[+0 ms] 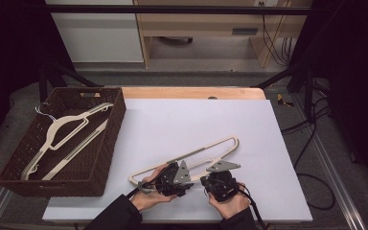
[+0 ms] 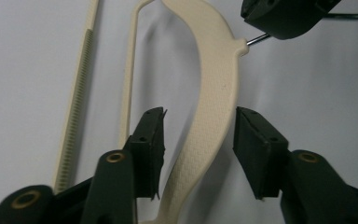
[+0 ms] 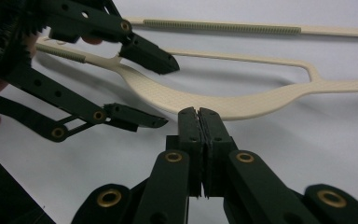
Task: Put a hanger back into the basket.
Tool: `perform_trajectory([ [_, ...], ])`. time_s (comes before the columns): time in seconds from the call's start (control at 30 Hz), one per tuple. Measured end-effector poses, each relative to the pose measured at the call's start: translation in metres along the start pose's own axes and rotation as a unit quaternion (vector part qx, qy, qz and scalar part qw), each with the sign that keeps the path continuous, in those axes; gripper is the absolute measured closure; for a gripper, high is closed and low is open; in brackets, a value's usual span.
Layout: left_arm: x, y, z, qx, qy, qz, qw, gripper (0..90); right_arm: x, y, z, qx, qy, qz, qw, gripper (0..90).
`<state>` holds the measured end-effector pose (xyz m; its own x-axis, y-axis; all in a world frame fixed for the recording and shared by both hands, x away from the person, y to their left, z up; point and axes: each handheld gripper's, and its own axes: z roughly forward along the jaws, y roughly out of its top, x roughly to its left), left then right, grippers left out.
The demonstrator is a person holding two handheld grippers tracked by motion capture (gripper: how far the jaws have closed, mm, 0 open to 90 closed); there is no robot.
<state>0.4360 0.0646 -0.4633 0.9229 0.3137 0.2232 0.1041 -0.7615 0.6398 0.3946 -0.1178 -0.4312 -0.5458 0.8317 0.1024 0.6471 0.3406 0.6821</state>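
In the high view we see a cream hanger (image 1: 191, 160) lying at lower centre of the white worktop (image 1: 182, 120), both grippers beside it. In the left gripper view, the left gripper (image 2: 199, 140) straddles the hanger's shoulder, jaws apart, not pressing. In the right gripper view, the right gripper (image 3: 199, 119) is closed at the hanger's edge; whether it pinches anything we cannot tell.

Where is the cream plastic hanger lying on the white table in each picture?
High view: the cream plastic hanger lies slanted at lower centre, ahead of both grippers.
Left gripper view: its broad curved shoulder runs up between the left gripper pads, which don't touch it.
Right gripper view: it arcs across the middle, just beyond the shut right gripper.
Shared landmark: the hanger's metal hook stub.
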Motion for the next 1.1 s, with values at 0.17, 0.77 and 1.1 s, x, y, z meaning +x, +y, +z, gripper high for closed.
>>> perform_trajectory([
  [0.17, 0.001, -0.001, 0.001, 0.002, 0.0, 0.001, 1.0, 66.0, 0.0, 0.0, 0.0, 0.002, 0.001, 0.002, 1.0, 89.1],
  [0.77, 0.009, 0.0, -0.02, -0.026, 0.013, -0.007, 0.9996, 70.7, -0.071, -0.002, -0.063, -0.202, 0.001, 0.009, 0.9793, 42.9],
  [1.1, 0.023, 0.0, -0.04, -0.048, 0.04, -0.038, 0.9973, 74.8, -0.101, -0.02, -0.05, -0.197, -0.015, 0.025, 0.98, 25.9],
])
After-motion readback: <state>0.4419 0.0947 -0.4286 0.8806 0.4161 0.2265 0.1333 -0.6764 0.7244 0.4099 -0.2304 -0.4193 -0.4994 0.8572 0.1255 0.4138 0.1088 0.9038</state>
